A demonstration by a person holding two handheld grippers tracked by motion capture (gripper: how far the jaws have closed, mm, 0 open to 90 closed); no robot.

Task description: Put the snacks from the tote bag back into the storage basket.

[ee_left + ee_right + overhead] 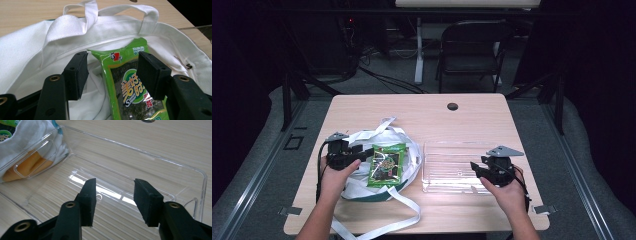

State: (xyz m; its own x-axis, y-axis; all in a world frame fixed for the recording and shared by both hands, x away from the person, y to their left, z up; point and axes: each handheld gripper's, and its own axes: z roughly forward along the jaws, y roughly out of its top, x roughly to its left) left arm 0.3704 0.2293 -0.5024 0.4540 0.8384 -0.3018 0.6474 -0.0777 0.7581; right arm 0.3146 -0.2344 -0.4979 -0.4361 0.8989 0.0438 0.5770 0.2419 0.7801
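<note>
We look down on a pale wooden table [462,120] from above its near edge, with a person's forearms entering from six o'clock.

At the table's nine o'clock side, the left gripper [362,152] is held in the person's left hand [334,177] and points toward three o'clock. Its jaws stand spread. In the left gripper view, the green seaweed snack packet [127,85] lies between the two black pads, but we see a gap on the left pad's side, so the pads are not pressing it. The right pad overlaps the packet's edge, and we cannot tell whether it touches.

The packet [387,165] lies flat on a white tote bag [409,160], which is spread just left of the table's centre. The bag's long straps [407,215] trail toward six o'clock, and others loop toward eleven o'clock.

Just right of the bag, toward three o'clock, sits a clear plastic tray [447,160]. In the right gripper view its corner lies just beside the bag.

At four o'clock, the right gripper [474,167] is held in the right hand [507,192], pointing toward nine o'clock over the tray. Its jaws are spread with nothing between them, above the tray's ribbed floor [115,202].
</note>
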